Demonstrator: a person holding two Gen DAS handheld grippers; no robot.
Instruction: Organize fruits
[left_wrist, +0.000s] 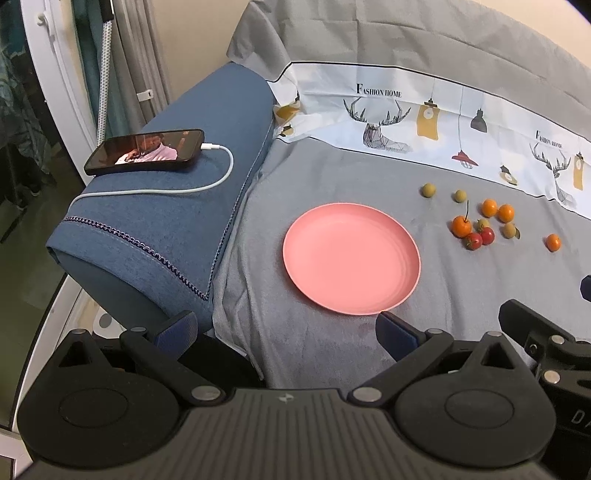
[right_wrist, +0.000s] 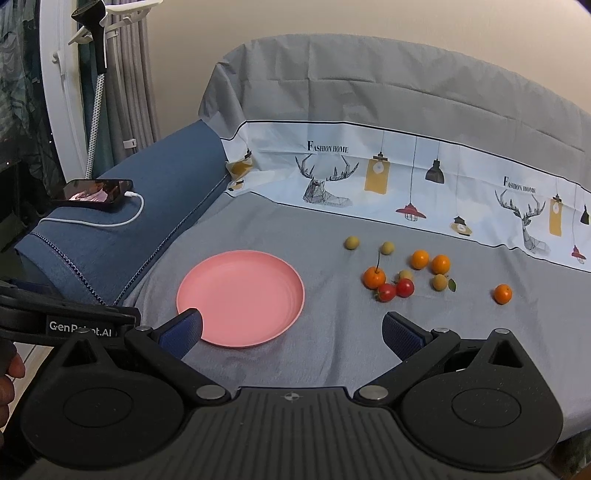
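Observation:
An empty pink plate (left_wrist: 351, 258) lies on the grey cloth; it also shows in the right wrist view (right_wrist: 240, 295). To its right lie several small fruits: orange ones (right_wrist: 374, 277), two red cherry tomatoes (right_wrist: 405, 287) and yellow-green ones (right_wrist: 351, 243). The same cluster shows in the left wrist view (left_wrist: 472, 229), with one orange fruit apart at the right (right_wrist: 502, 294). My left gripper (left_wrist: 286, 326) is open and empty, held above the plate's near edge. My right gripper (right_wrist: 291, 326) is open and empty, near the plate's right edge and short of the fruits.
A blue sofa armrest (left_wrist: 166, 229) stands left of the plate with a phone (left_wrist: 146, 151) and its white charging cable (left_wrist: 207, 184) on it. A printed white cloth (right_wrist: 406, 177) runs along the back. The left gripper's body (right_wrist: 66, 321) sits at the left in the right wrist view.

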